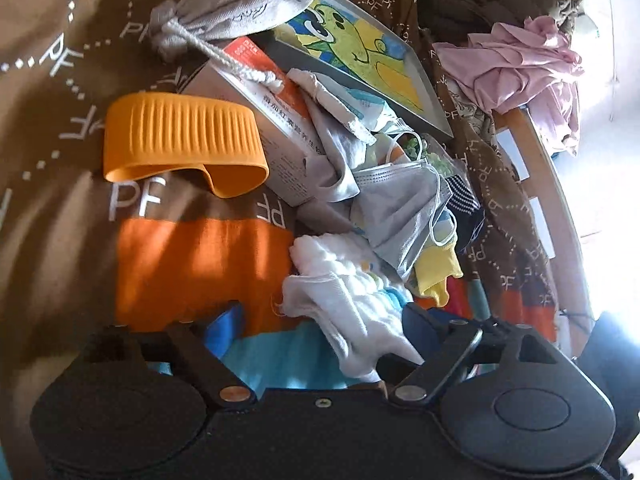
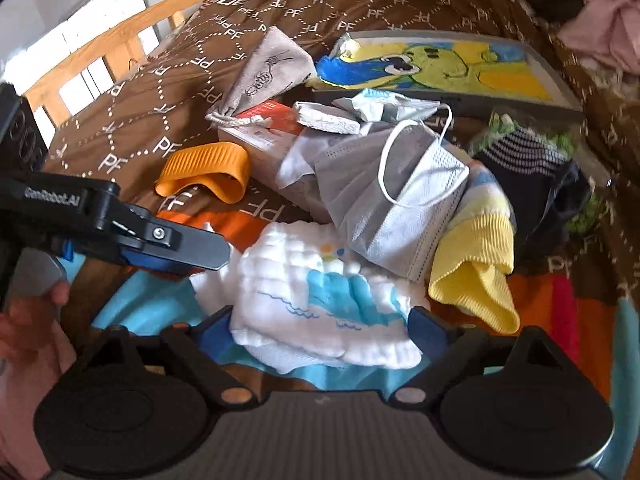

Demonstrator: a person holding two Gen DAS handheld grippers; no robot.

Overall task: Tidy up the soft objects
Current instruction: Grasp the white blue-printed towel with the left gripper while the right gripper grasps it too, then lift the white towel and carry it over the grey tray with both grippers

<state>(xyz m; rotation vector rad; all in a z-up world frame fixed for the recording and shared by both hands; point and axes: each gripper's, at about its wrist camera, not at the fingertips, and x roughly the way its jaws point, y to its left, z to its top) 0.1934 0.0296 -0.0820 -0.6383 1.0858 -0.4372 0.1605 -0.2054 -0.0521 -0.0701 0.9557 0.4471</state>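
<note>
A white muslin cloth (image 1: pixel 344 292) with a blue print (image 2: pixel 320 300) lies crumpled on the brown blanket (image 1: pixel 60 80), at the near end of a heap of soft items. My left gripper (image 1: pixel 326 320) is open, its jaws wide apart, with the cloth's edge lying beside its right finger. My right gripper (image 2: pixel 322 328) is open too, and the cloth sits between its spread fingers. Behind the cloth lie a grey face mask (image 2: pixel 400 208), a yellow-cuffed sock (image 2: pixel 476 268) and a dark striped sock (image 2: pixel 528 164). In the right wrist view, the left gripper (image 2: pixel 180 244) reaches in from the left.
An orange ribbed silicone band (image 1: pixel 180 140), a cardboard box (image 1: pixel 272 136), a grey drawstring pouch (image 1: pixel 248 12) and a framed cartoon picture (image 1: pixel 360 48) lie further back. A pink garment (image 1: pixel 520 68) is bunched at the far right. A wooden bed rail (image 2: pixel 100 52) borders the blanket. A hand (image 2: pixel 28 312) shows at lower left.
</note>
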